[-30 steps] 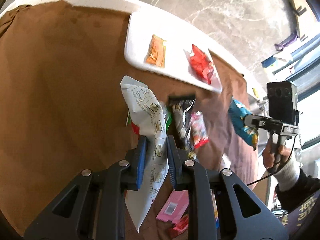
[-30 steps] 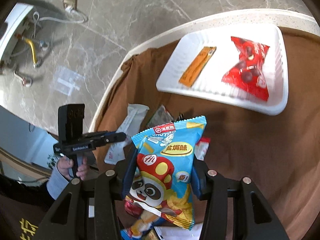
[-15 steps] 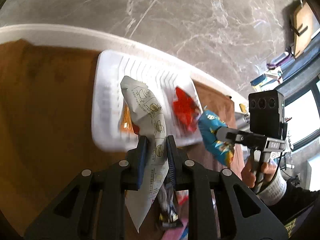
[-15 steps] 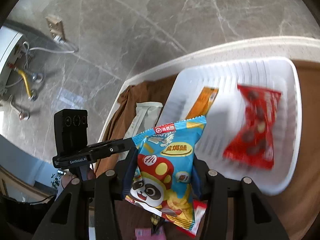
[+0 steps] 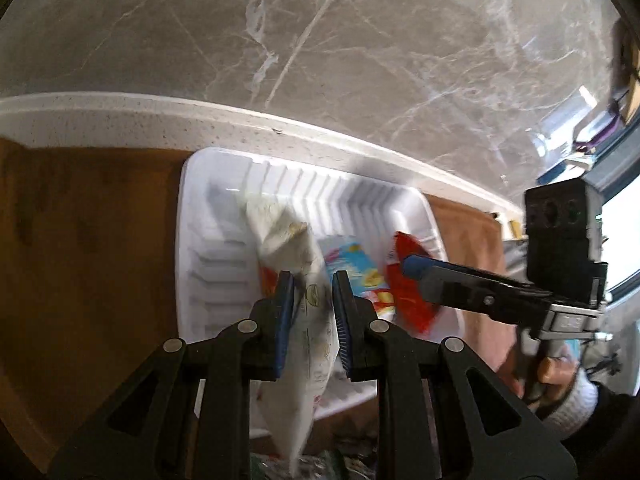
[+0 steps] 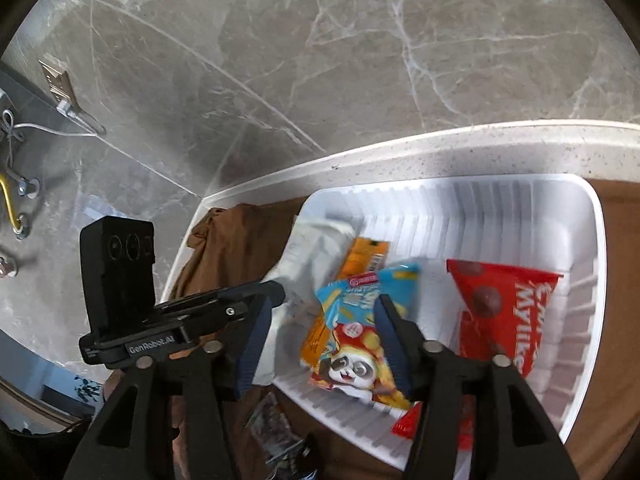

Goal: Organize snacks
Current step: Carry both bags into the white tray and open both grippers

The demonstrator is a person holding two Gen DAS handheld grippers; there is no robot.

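Note:
A white ribbed tray [image 5: 216, 248] [image 6: 520, 208] sits on the brown cloth. My left gripper [image 5: 313, 292] hovers over it; its jaws have parted and the white packet [image 5: 296, 256] hangs loosely between them, its top resting in the tray. My right gripper [image 6: 320, 316] is open over the tray, and the blue panda snack bag [image 6: 360, 332] lies in the tray between its fingers. The bag also shows in the left wrist view [image 5: 356, 272]. A red Mylikes bag [image 6: 504, 308] and an orange packet [image 6: 364, 256] lie in the tray too.
The brown cloth [image 5: 80, 260] covers a white speckled table [image 5: 120, 120] over a grey marble floor. Loose snack packets [image 6: 276, 432] lie on the cloth near the tray's front edge.
Both grippers moved forward over the tray and lowered. The right gripper opened and let the blue panda bag drop into the tray. The left jaws widened around the white packet.

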